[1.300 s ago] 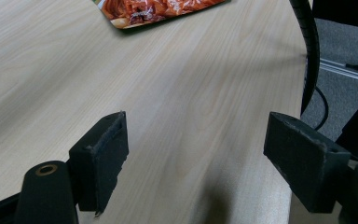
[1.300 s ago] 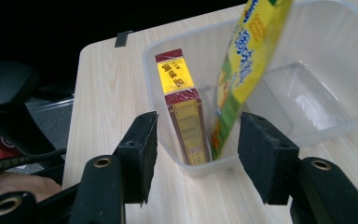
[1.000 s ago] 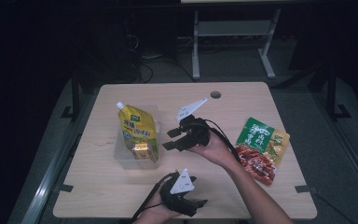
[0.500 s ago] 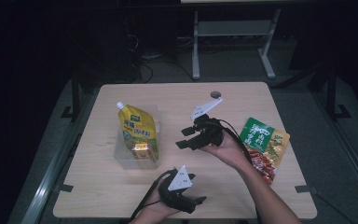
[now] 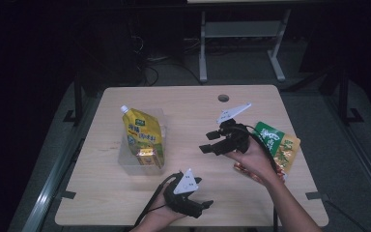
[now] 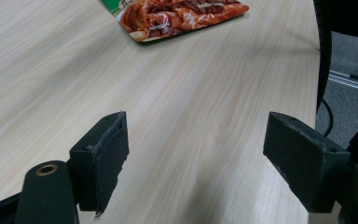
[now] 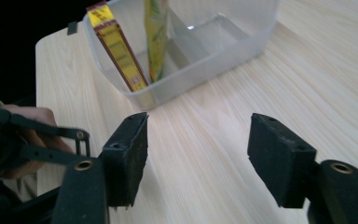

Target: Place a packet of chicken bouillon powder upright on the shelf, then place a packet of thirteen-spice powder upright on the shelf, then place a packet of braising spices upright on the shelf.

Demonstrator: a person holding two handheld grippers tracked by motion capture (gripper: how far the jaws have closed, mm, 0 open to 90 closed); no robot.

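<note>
Looking at the right gripper (image 5: 207,146) first: its jaws stand wide apart with nothing between them, hanging above bare wood near the middle of the table (image 5: 183,104). A second ago it sat right next to the clear plastic bin (image 5: 131,164), and since then it has slid off toward the person's right side, away from the bin. So the drop into the bin looks finished, and the hand seems to be heading for the next item.

That next item is most likely the green snack packet (image 5: 276,145), lying flat on the table at the right edge. In the high view the right hand partly covers its near end, and the gripper's jaws point the other way, back toward the bin, so it probably needs to turn before it can grab anything. The right gripper view agrees: between its open pads (image 7: 127,154) you see only tabletop, and beyond them the bin with the yellow pouch (image 7: 156,37) standing inside, plus a slim yellow-and-red packet (image 7: 116,46) leaning against the wall.

The left gripper (image 5: 203,204) is down at the near edge of the table, also wide open and empty, and has hardly budged across the frames. Its own camera looks across bare wood toward the snack packet (image 6: 182,16), well off at the far side, red food print showing.

The yellow pouch (image 5: 142,133) sits upright in the bin, spout at the top.
</note>
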